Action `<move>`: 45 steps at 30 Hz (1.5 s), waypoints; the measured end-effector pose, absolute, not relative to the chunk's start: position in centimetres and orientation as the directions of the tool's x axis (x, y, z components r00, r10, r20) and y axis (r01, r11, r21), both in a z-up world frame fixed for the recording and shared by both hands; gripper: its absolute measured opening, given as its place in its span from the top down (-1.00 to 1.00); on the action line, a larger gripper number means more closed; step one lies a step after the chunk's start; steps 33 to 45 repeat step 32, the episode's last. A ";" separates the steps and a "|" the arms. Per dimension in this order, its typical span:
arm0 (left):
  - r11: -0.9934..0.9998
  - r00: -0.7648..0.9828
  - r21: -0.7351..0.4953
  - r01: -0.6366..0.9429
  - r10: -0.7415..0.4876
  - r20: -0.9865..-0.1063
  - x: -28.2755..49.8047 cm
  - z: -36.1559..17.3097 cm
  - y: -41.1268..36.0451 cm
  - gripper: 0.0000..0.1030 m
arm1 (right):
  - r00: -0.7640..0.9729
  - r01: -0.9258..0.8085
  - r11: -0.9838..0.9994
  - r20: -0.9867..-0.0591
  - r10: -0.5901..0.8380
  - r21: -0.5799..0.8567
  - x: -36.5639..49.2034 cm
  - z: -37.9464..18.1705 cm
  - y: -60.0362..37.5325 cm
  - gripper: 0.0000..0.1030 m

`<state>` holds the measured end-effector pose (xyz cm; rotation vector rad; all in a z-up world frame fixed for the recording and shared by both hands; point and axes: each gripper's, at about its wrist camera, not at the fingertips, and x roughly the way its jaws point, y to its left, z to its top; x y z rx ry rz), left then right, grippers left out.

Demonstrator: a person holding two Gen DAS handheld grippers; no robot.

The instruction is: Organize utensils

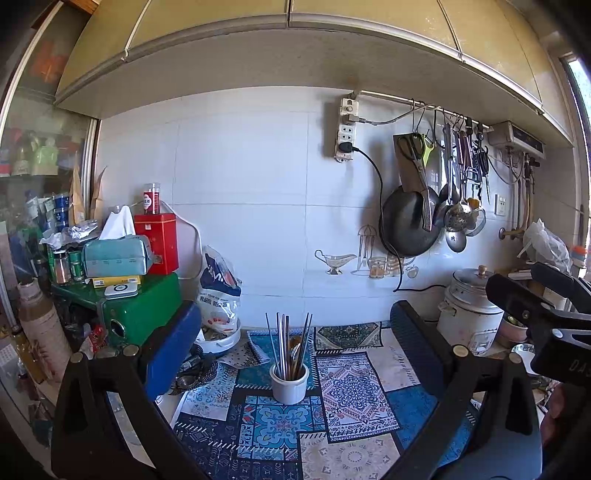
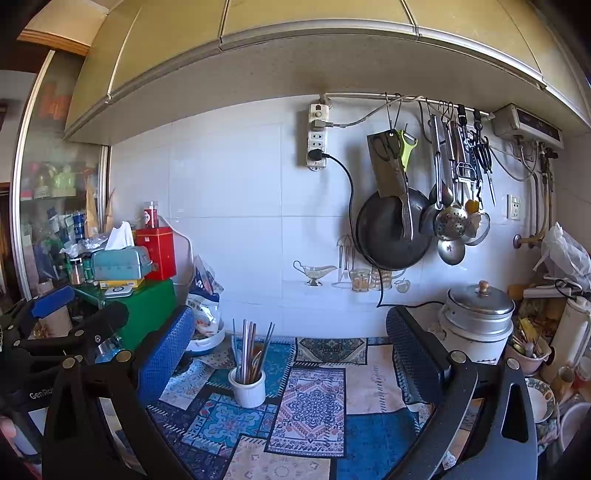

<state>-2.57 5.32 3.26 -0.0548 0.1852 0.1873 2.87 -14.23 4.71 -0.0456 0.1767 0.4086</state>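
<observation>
room: white tiled wall [image 1: 240,184], yellow cabinets [image 1: 295,14] across the top, wok [image 2: 393,229] hanging right of centre | surface: patchwork mat [image 1: 280,421] fills the lower centre | white cup [image 1: 289,384] of chopsticks [image 1: 286,339] at centre | left gripper [image 1: 295,350] and right gripper [image 2: 290,350]: fingers apart, empty | only the right view shows a plate [image 2: 541,398] at lower right

The right tongs [image 2: 290,354] stand wide apart with nothing between the fingers. Ahead of them a white cup [image 2: 247,390] with chopsticks [image 2: 251,350] stands upright on the patterned cloth [image 2: 314,406] that covers the surface. The left tongs [image 2: 79,306] show at the left edge. A rice cooker [image 2: 476,321] sits at the right, under a hanging pan [image 2: 393,230].
</observation>
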 end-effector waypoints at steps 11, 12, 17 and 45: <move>0.981 0.967 -0.045 -0.186 0.175 -0.186 -3.0 3.4 5.4 -0.99 | 0.901 -0.400 0.917 -0.185 0.392 -0.005 2.9 4.6 -14.2 -1.00; 0.981 0.967 -0.044 -0.186 0.175 -0.186 -3.1 3.4 5.4 -0.99 | 0.901 -0.400 0.917 -0.185 0.392 -0.006 2.9 4.6 -14.2 -1.00; 0.982 0.968 -0.054 -0.183 0.170 -0.183 -3.3 3.4 5.4 -0.99 | 0.902 -0.397 0.918 -0.186 0.390 -0.005 2.8 4.6 -14.3 -1.00; 0.986 0.970 -0.038 -0.160 0.149 -0.194 -2.8 3.1 5.3 -0.99 | 0.903 -0.394 0.919 -0.188 0.387 0.003 3.0 4.7 -14.2 -1.00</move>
